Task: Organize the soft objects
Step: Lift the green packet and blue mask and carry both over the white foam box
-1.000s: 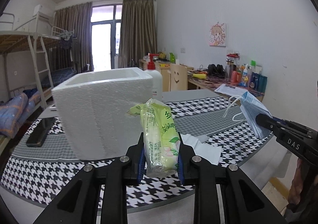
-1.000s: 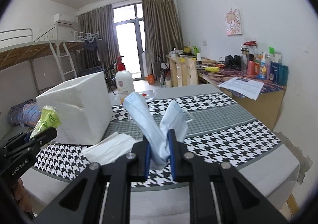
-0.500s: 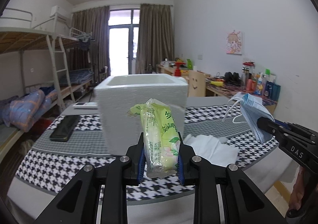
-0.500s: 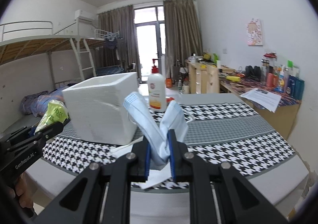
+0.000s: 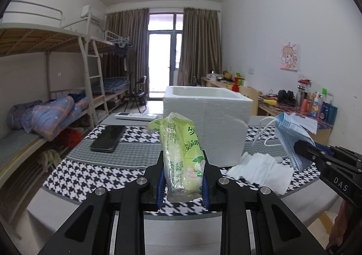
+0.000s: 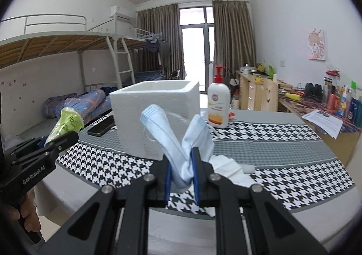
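Note:
My left gripper [image 5: 182, 175] is shut on a green tissue pack [image 5: 181, 148], which stands upright between the blue pads. My right gripper [image 6: 181, 175] is shut on a folded blue face mask [image 6: 178, 139]; the mask [image 5: 291, 139] also shows at the right of the left wrist view. Both hang in front of the near table edge. A white foam box [image 5: 217, 119] with an open top stands on the houndstooth tablecloth [image 5: 90, 178] behind the pack. A white tissue sheet [image 5: 260, 169] lies beside the box.
A black phone [image 5: 108, 138] and a white remote [image 5: 135, 116] lie on the table left of the box. A pump bottle [image 6: 218, 105] stands behind the box. Bunk beds [image 5: 56, 87] fill the left side; a cluttered desk [image 5: 305, 101] lines the right wall.
Both grippers have swung sideways along the table edge with their loads still held. In the left wrist view the foam box shifted from left to right behind the tissue pack.

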A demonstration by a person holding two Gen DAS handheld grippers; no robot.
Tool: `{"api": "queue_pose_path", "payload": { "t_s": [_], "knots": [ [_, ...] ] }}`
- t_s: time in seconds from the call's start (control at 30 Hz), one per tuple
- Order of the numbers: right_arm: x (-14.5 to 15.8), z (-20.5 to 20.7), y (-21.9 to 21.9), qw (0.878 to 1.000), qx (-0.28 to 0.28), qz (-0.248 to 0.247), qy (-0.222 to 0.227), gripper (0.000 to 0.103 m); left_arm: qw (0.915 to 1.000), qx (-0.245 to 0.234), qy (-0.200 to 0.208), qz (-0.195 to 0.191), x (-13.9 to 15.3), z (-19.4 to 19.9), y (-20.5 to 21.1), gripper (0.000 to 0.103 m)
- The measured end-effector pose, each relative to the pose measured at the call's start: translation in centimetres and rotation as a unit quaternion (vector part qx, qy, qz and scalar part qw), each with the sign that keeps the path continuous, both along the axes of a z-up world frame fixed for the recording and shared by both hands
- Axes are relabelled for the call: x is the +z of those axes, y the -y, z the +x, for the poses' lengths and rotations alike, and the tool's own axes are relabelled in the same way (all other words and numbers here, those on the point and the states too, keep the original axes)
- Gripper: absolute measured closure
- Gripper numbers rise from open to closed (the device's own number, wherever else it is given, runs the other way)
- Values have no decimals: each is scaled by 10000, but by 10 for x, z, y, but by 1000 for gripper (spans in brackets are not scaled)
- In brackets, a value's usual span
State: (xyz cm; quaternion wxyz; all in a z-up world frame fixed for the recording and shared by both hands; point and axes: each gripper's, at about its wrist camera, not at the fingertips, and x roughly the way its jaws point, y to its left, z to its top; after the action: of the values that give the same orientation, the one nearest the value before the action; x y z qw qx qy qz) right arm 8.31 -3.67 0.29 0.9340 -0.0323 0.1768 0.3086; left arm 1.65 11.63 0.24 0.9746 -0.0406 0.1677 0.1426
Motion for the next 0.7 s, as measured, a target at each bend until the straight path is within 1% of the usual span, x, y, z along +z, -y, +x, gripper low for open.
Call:
{"api": "queue_pose_path", "payload": {
  "t_s": [0.37, 0.7],
  "knots": [
    [0, -6, -15, 9998, 158, -133, 47, 84, 9999, 123, 16, -67, -1, -8, -10, 76],
    [13, 2, -17, 9998, 87, -153, 120, 84, 10000, 36, 24, -52, 11, 4, -14, 76]
  ]
}}
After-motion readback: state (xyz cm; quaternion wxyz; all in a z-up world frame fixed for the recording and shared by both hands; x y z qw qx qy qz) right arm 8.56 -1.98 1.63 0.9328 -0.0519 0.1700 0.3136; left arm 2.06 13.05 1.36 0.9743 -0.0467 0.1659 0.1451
